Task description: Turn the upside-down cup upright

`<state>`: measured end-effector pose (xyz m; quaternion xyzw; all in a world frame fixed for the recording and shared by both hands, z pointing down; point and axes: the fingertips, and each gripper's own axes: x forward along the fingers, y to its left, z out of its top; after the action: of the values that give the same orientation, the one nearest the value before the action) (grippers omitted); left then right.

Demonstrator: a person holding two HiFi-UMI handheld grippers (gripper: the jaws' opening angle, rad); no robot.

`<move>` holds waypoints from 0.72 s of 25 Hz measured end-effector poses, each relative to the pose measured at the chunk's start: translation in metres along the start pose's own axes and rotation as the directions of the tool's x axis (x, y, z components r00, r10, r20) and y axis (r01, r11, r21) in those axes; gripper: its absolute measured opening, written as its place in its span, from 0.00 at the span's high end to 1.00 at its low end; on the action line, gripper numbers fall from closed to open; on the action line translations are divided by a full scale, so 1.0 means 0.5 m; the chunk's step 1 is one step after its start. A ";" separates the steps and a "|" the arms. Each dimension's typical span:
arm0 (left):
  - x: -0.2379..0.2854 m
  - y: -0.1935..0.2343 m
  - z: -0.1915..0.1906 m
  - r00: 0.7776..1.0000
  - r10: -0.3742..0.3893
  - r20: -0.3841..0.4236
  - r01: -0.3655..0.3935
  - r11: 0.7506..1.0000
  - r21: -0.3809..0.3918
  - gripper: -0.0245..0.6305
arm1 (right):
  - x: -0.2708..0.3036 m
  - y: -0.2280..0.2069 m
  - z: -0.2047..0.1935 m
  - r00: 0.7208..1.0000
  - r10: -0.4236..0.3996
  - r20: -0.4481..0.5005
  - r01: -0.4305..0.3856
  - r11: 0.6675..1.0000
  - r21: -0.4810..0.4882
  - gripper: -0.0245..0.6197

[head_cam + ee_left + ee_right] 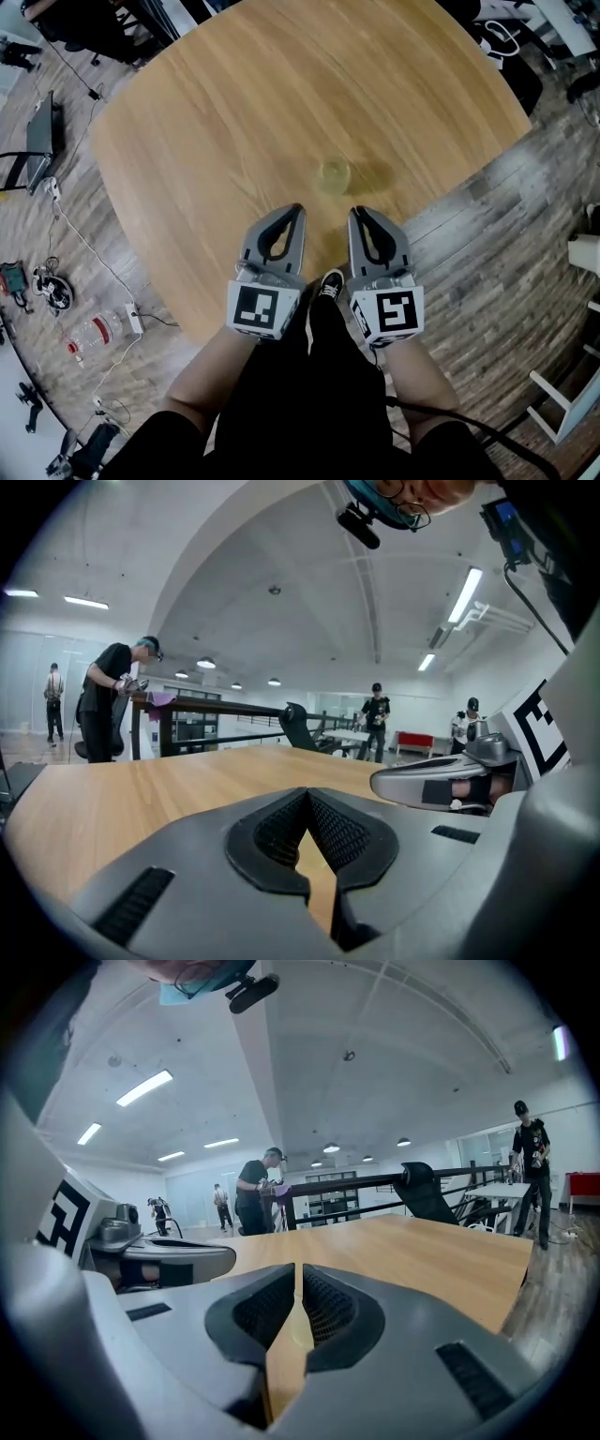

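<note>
Small clear cup (334, 175) sits on the wooden worktop (216, 103), just right of centre in the head view. Can't tell if it's rim-down. Left gripper (297, 210) and right gripper (356, 213) are side by side below it at lower centre, both w/ jaws together, nothing btwn them. Tips are near the cup, not touching.

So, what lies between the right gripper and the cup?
Only bare table lies between the right gripper and the cup; the head view shows it.
</note>
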<state>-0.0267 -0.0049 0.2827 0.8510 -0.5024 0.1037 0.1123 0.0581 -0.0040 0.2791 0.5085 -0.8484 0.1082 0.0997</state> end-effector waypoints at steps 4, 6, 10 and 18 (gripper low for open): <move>0.061 0.041 -0.041 1.000 -0.003 -0.014 0.003 1.000 -0.015 0.95 | 0.063 -0.014 -0.049 0.999 0.026 -0.036 -0.027 1.000 -0.012 0.93; 0.081 0.052 -0.059 1.000 -0.010 -0.019 0.009 1.000 -0.018 0.95 | 0.086 -0.016 -0.069 0.997 0.062 -0.054 -0.062 0.998 -0.007 0.84; 0.118 0.068 -0.104 0.999 -0.027 -0.038 0.026 0.999 -0.019 0.95 | 0.133 -0.023 -0.109 0.988 0.122 -0.095 -0.122 0.992 -0.001 0.62; 0.147 0.096 -0.182 0.996 -0.019 -0.089 0.016 0.999 -0.037 0.94 | 0.225 -0.023 -0.183 0.962 0.171 -0.214 -0.182 0.983 -0.035 0.50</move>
<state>-0.0400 -0.0616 0.3951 0.8478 -0.4911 0.1314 0.1508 0.0216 -0.0779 0.3989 0.4137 -0.8776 0.1467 0.1927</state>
